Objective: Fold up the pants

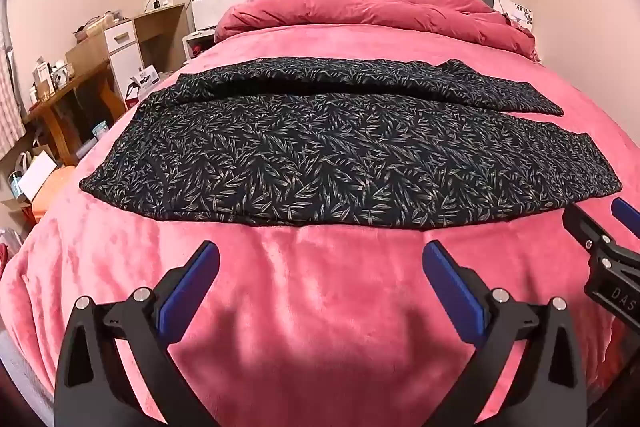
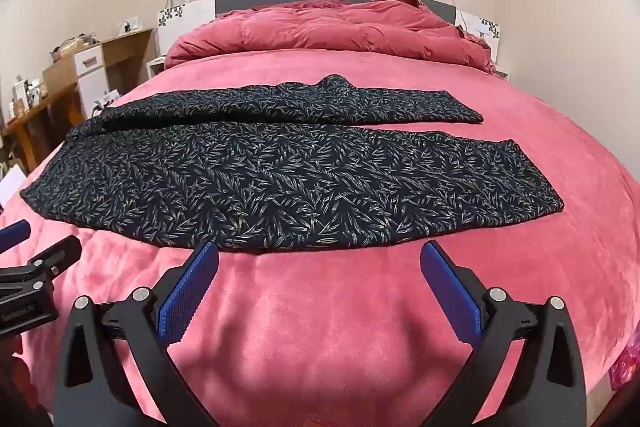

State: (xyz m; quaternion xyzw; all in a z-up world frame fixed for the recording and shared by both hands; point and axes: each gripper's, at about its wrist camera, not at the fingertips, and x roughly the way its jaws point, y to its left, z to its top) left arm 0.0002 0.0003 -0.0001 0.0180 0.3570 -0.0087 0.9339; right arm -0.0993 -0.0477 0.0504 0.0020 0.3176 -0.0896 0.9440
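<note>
Dark pants with a pale leaf print lie flat across a pink bed, waist at the left and both legs stretched to the right with a narrow gap between them. The right wrist view shows the same pants. My left gripper hovers over the blanket just short of the near leg's edge, blue pads spread wide, nothing between them. My right gripper is likewise open and empty near that edge. Each gripper shows in the other's view: the right gripper at the right border, the left gripper at the left border.
The pink fleece blanket covers the bed, with a bunched red duvet at the headboard. A wooden desk with clutter and boxes stands to the left of the bed. A window with curtains is behind the headboard.
</note>
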